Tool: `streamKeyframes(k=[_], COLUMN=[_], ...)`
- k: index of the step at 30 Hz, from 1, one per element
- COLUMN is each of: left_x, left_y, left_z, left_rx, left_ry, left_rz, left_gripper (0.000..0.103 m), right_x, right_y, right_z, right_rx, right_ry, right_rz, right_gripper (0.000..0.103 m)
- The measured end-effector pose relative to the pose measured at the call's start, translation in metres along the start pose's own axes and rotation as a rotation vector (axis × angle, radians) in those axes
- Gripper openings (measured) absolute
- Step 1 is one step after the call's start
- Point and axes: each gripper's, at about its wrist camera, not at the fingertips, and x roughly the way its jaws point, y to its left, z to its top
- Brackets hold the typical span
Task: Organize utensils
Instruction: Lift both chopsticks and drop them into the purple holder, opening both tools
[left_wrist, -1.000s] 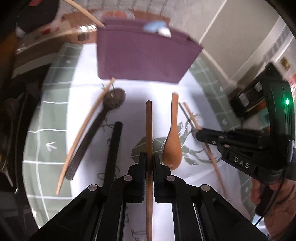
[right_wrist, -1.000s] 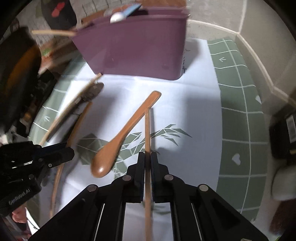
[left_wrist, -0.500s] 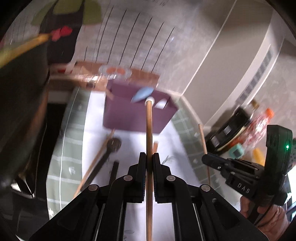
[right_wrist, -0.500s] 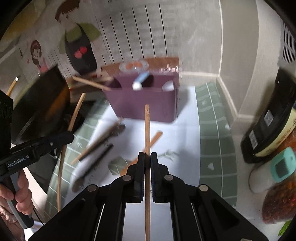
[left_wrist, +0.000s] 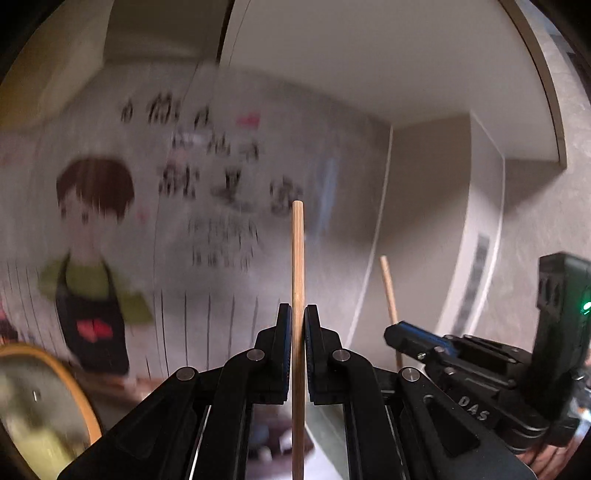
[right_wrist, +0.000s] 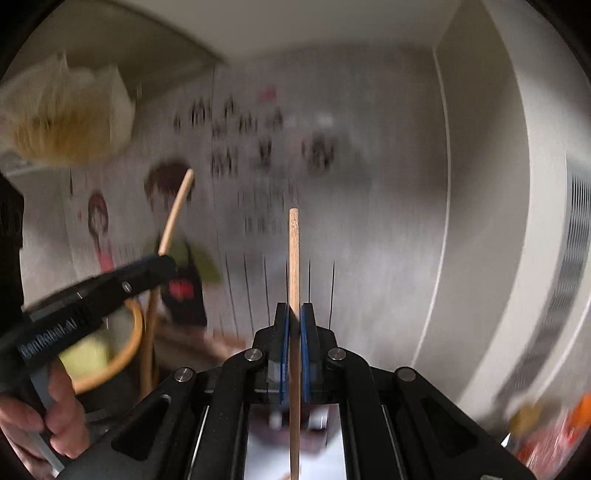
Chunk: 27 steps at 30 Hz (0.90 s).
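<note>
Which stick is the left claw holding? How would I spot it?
Find the wall poster with the cartoon cook. In front of it the left claw pinches a pale wooden chopstick, pointing straight up. The other chopstick, to its right, leans in the right claw.

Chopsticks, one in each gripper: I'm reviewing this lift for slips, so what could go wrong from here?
1. Each chopstick is pinched partway along, with a long free end past the fingers, so it may pivot or slide.
2. The left gripper and right gripper are close together; their sticks could knock together.
3. Both views are blurred and the holder barely shows, so aiming could miss.
</note>
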Motion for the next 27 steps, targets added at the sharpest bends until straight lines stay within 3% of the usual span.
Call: streamKeyframes(k=[3,8,19,27], left_x=[0.017,0.060,0.139,0.159], left_y=[0.006,0.026,0.080,0.098], left_z=[0.009,-0.014,-0.088,-0.135], left_rx=[-0.024,-0.054,-0.121,-0.137], left_ry=[-0.055,-0.042,0.029,0.057], left_rz=[0.031,0.104,0.273,0.331], left_gripper=[0.007,0.007,0.007,0.007], right_x=[0.009,0.036,0.143,0.186], right_y=[-0.006,-0.020,-0.041,-0.050], right_z=[0.014,-0.003,-0.076,-0.129], right_rx=[0.009,0.023,0.074,0.108], right_ry=[-0.072,-0.094,0.044,0.118], right_rz=[0.015,0.030,0.038,0.012], right_gripper=[0.005,0.005,0.005,0.005])
